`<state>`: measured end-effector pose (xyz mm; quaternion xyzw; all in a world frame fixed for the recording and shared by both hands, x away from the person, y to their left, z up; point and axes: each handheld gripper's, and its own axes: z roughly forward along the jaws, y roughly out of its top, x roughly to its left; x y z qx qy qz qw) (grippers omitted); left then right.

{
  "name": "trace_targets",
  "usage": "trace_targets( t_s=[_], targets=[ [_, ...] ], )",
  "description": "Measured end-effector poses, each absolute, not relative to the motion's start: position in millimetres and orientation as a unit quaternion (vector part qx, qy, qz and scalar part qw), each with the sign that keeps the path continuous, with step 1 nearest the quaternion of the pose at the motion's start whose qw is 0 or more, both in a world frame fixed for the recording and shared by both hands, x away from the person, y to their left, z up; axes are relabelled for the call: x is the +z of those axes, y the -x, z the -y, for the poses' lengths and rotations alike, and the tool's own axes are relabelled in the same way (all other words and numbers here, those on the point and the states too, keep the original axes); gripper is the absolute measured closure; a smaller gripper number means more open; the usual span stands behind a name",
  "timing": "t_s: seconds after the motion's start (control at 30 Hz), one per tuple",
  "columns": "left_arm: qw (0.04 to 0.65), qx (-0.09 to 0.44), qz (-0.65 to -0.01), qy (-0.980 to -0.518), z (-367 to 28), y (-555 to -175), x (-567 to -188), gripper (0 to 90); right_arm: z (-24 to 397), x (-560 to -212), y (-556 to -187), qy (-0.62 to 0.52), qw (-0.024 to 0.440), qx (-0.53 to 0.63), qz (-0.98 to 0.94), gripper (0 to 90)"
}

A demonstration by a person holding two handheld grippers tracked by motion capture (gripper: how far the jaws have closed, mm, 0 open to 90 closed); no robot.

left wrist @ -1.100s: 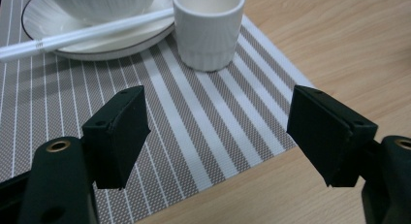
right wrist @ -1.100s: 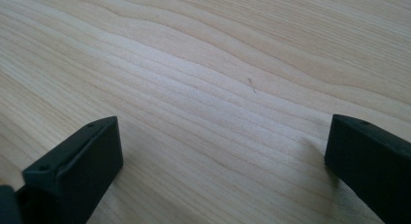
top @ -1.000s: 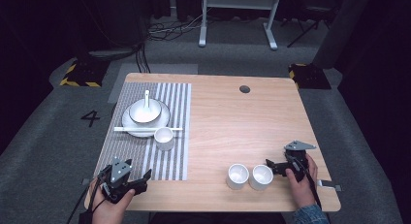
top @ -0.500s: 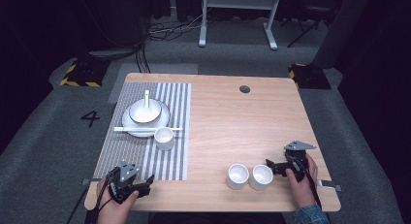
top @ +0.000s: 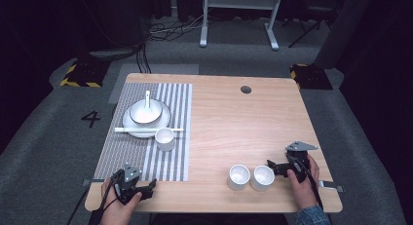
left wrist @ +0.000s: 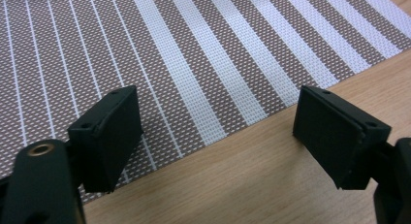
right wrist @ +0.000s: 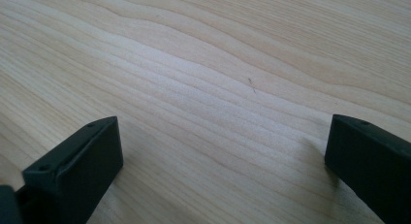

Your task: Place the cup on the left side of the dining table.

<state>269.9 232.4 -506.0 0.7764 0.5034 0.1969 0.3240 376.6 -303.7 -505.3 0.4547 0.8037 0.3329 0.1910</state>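
High view: the right gripper rests at the near right of the wooden table, its tips just right of two white cups standing side by side near the front edge. These cups are the nearest things to it, so the work in hand looks like table setting, with a cup to be picked up next. The left gripper sits at the near left, over the near edge of the striped placemat. Farther along the mat are a plate with a white bowl and spoon on it, chopsticks laid across the near rim, and a third cup just beside them.

Left gripper view: the left gripper has its jaws wide apart with nothing between them, above the placemat's edge where it meets bare wood.

Right gripper view: the right gripper is likewise spread and empty, over plain table grain.

My reading is that neither hand has started a grasp. The next move calls for swinging the right gripper left to straddle the nearer cup's rim, then closing gently without knocking its neighbour.
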Motion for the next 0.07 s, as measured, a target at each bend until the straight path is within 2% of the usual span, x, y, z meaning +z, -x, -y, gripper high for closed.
trace_targets(
  t_s=[0.07],
  targets=[
    [0.331, 0.199, -0.5, -0.775, -232.8, -268.3, -507.9, 12.5, 303.7, -505.3, -376.6, -0.454, 0.191, 0.333, -0.804, 0.1]
  ],
)
